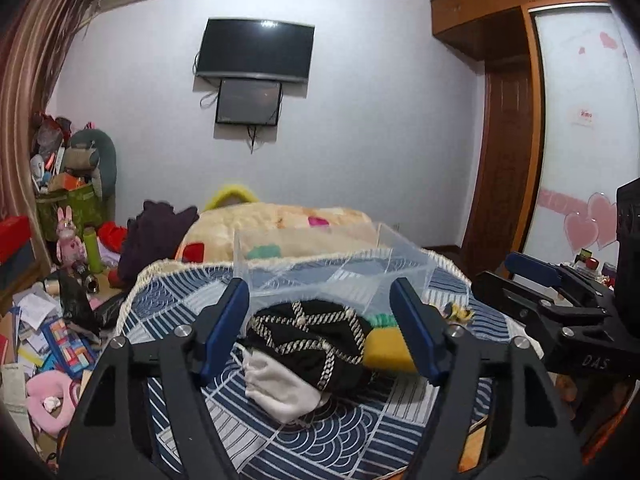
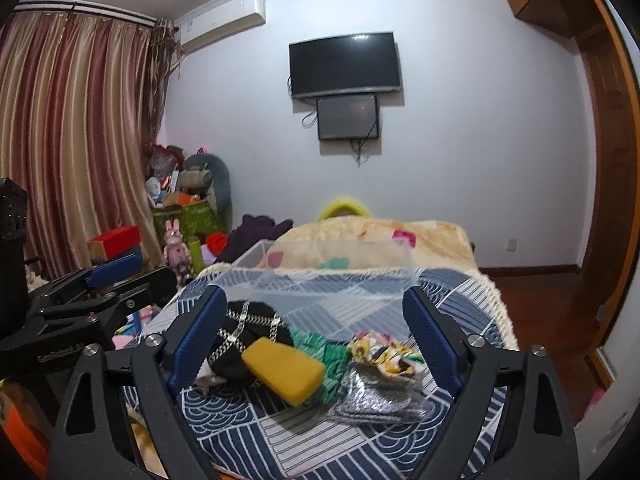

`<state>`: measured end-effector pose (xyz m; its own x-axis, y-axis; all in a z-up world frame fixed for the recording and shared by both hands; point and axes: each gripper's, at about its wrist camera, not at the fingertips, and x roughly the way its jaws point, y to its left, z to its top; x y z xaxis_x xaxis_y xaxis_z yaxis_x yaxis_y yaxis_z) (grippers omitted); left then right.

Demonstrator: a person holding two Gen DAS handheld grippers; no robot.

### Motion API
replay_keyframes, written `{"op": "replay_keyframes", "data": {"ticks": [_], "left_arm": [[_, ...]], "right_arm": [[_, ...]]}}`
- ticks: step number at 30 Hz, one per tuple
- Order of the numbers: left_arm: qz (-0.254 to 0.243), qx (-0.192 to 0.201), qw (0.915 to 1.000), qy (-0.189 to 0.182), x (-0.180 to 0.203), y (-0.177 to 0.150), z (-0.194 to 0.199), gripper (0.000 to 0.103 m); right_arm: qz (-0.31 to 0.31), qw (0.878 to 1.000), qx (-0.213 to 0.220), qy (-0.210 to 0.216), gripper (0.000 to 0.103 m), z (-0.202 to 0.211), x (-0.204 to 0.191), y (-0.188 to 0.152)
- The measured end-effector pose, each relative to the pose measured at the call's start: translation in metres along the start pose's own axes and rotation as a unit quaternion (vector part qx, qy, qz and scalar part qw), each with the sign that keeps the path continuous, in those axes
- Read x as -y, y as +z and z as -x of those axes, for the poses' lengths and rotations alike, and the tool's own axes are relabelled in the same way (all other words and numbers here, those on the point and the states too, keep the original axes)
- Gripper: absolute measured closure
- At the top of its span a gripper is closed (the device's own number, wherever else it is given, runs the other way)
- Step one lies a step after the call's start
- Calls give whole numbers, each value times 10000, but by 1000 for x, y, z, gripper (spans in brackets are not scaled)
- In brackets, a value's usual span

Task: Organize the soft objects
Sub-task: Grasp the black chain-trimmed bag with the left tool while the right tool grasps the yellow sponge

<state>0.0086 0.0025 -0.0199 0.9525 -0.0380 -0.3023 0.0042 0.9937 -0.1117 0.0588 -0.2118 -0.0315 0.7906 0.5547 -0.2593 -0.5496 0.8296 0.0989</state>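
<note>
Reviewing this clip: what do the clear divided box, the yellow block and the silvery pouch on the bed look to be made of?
Clear divided box: likely rigid acrylic or hard plastic, glossy; the bedspread pattern shows through its walls and dividers.
Yellow block: probably foam sponge; matte, rounded edges, no shine.
Silvery pouch: seemingly glitter or metallic-thread fabric; speckled sparkle, limp flat shape. Exact fibre cannot be told.

To the right of your left tongs, the black frame of the right tongs carries pale raised letters that read "DAS". To the left of your right tongs, the black body of the left tongs bears a pale brand line starting "Gen", the rest too blurred to read.
</note>
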Motion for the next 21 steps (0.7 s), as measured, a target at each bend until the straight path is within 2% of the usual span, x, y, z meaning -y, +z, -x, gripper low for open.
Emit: {"op": "replay_keyframes", "data": {"ticks": [4, 7, 13, 19, 21], "left_arm": [[189, -344, 9992, -19, -12, -9, -16, 42], [388, -588, 9975, -74, -23, -16, -29, 46], [586, -920, 9939, -152, -30, -28, -50, 47], [623, -1139, 9913, -236, -27, -34, -69, 47], [532, -1141, 9919, -182, -23, -36, -73, 47]], "right_arm": [[-13, 9994, -298, 153, 24, -16, -1, -10], [30, 9983, -535, 228, 25, -29, -4, -19], [194, 9944, -997, 297, 25, -51, -12, -37], [335, 9922, -1153, 328, 25, -59, -13, -46], [358, 9919, -1175, 317, 30, -62, -13, -47]]}}
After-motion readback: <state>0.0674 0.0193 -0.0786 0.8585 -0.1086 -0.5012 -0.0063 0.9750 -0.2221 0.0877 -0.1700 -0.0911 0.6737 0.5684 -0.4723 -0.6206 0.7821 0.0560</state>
